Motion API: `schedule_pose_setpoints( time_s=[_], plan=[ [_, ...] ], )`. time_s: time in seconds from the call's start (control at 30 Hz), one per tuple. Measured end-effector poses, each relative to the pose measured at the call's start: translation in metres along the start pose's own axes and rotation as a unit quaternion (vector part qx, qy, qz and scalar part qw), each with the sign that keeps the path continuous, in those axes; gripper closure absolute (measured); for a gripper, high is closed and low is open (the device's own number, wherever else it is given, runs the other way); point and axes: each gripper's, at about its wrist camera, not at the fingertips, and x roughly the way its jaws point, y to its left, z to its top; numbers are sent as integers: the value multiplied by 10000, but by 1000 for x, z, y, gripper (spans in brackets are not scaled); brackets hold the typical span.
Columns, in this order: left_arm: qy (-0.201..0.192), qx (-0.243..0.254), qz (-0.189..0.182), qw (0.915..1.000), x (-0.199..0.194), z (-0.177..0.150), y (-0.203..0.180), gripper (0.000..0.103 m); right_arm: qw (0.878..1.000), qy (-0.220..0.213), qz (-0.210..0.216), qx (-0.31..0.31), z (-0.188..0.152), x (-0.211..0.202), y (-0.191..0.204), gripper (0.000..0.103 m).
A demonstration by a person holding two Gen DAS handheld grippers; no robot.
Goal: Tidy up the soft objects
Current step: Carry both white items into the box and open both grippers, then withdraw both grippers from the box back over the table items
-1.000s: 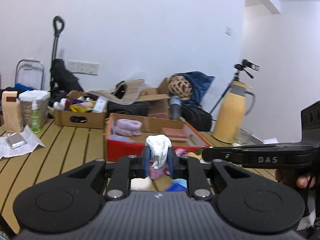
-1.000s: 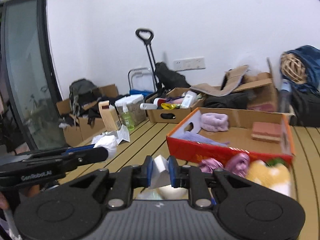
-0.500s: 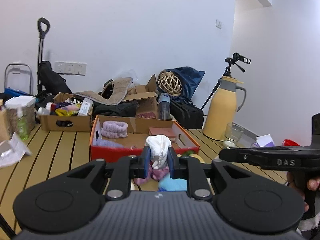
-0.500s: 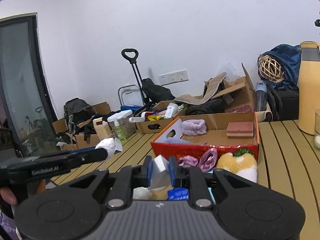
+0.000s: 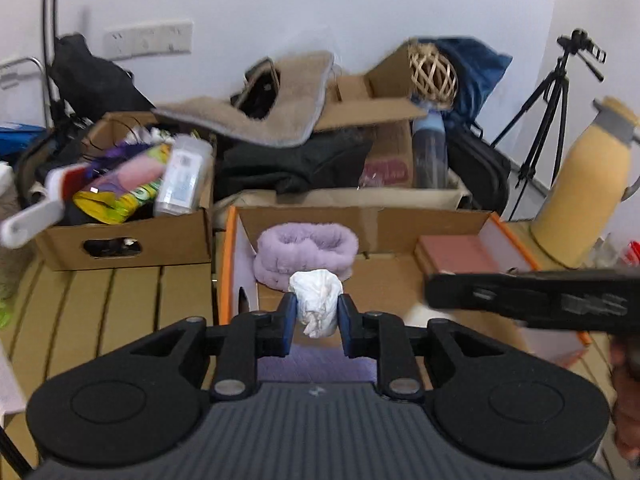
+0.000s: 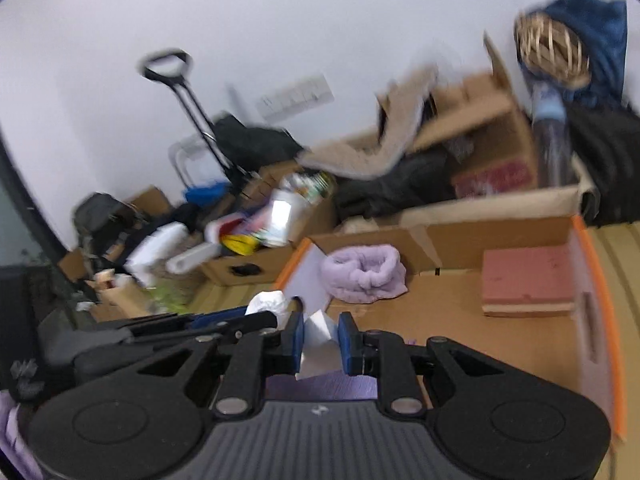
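Observation:
My left gripper (image 5: 317, 322) hangs over the near end of the orange-edged cardboard box (image 5: 400, 220). A crumpled white cloth (image 5: 316, 296) sits between its blue pads, which still touch it while the jaws are opening. My right gripper (image 6: 319, 340) is shut on a white foam piece (image 6: 318, 344) above the same box (image 6: 500, 236). Inside lie a fluffy purple headband (image 5: 306, 248) (image 6: 362, 272), a pink block (image 5: 456, 252) (image 6: 528, 280) and a flat purple cloth (image 6: 320, 388) just under the fingers. The two grippers are side by side, close together.
A second cardboard box (image 5: 124, 236) full of bottles and packets stands left of the orange one on the slatted wooden table (image 5: 100, 312). Behind are more boxes, a grey mat (image 5: 256, 120) and bags. A yellow jug (image 5: 580, 200) and a tripod (image 5: 552, 100) stand at the right.
Both grippers have swept forward with their loads, from in front of the box to above its inside. The box and headband now look much nearer. The left jaws stand slightly wider.

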Motion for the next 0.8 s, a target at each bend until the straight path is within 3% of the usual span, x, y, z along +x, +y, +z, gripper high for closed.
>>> schedule_pose_setpoints(
  time_s=[0.13,0.23,0.3,0.4,0.6,0.8],
  plan=[
    [82,231,101,9996,27,-3,8,70,9977,501,-422,160,16,74,-14,80],
    [21,253,-45,9997,27,-9,14,58,9949,780,-533,339,17,106,-26,78],
    [-41,297,-57,9995,25,-10,17,50,9946,840,-357,502,18,116,-31,71],
    [-101,269,-57,9996,19,-7,21,50,9949,823,-207,538,18,118,-31,62],
    [-248,157,139,9995,-18,2,19,46,9979,528,-261,263,26,76,-17,61],
    [-607,235,257,9976,-95,2,5,41,9991,112,-342,-206,24,-19,0,53]
  ],
)
